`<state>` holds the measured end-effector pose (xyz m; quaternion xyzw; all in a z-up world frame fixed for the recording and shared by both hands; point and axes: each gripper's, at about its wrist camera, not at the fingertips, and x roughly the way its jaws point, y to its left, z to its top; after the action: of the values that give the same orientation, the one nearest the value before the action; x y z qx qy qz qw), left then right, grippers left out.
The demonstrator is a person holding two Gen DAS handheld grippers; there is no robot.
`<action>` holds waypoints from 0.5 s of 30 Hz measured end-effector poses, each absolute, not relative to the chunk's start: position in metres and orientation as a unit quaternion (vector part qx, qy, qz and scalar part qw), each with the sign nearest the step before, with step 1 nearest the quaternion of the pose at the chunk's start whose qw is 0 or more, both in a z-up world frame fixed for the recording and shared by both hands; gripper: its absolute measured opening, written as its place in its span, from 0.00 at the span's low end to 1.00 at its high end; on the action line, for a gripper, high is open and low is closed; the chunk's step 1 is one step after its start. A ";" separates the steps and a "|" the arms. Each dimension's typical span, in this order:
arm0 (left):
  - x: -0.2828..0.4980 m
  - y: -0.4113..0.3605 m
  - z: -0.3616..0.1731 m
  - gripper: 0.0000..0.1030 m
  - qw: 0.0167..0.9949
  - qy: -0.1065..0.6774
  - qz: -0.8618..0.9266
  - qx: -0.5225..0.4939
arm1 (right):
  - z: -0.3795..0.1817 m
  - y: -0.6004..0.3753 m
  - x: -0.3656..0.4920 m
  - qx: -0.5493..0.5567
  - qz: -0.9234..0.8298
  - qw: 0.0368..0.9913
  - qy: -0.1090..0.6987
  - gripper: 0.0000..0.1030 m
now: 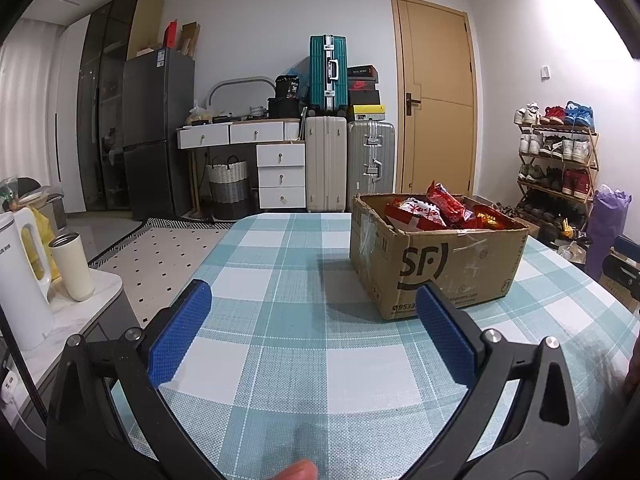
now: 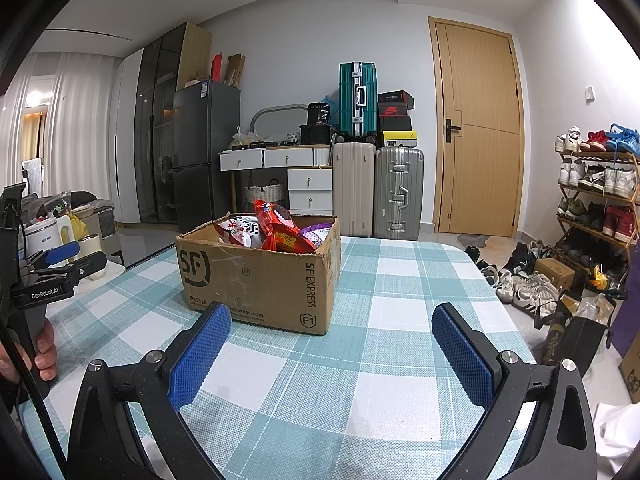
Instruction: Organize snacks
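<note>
Blue pads of my left claw (image 1: 314,292) fill the bottom of the left wrist view, spread wide apart with nothing between them, only checked cloth of the bench (image 1: 280,264) beneath. Ahead of it, to the right of centre, stands the cardboard box (image 1: 448,264), its near corner just past my right-hand pad; whether they touch I cannot tell. Snack packets (image 1: 440,208) poke above its rim, the red ones tilted up toward the upper right. In the right wrist view my right claw (image 2: 332,312) also gapes wide and holds nothing, and the box (image 2: 260,276) sits up and left of centre, its printed front wall just beyond my left-hand pad. Its long side runs left to right across the frame, with the short end wall facing right. Packets (image 2: 276,228) stand heaped inside, leaning various ways. Right of the box the cloth (image 2: 400,280) lies bare out to the bench's rounded edge at right. My left claw (image 2: 60,254) shows at the left edge, gripped by my hand (image 2: 42,350).
</note>
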<state>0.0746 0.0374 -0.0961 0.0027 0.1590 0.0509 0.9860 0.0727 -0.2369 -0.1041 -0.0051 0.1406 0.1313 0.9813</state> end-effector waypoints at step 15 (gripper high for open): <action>0.073 0.037 -0.096 0.99 0.986 0.159 0.050 0.003 | -0.104 -0.237 0.073 -0.005 0.131 0.981 0.141 0.99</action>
<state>0.0734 0.0366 -0.0957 0.0029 0.1588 0.0503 0.9860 0.0728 -0.2371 -0.1042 -0.0049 0.1407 0.1313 0.9813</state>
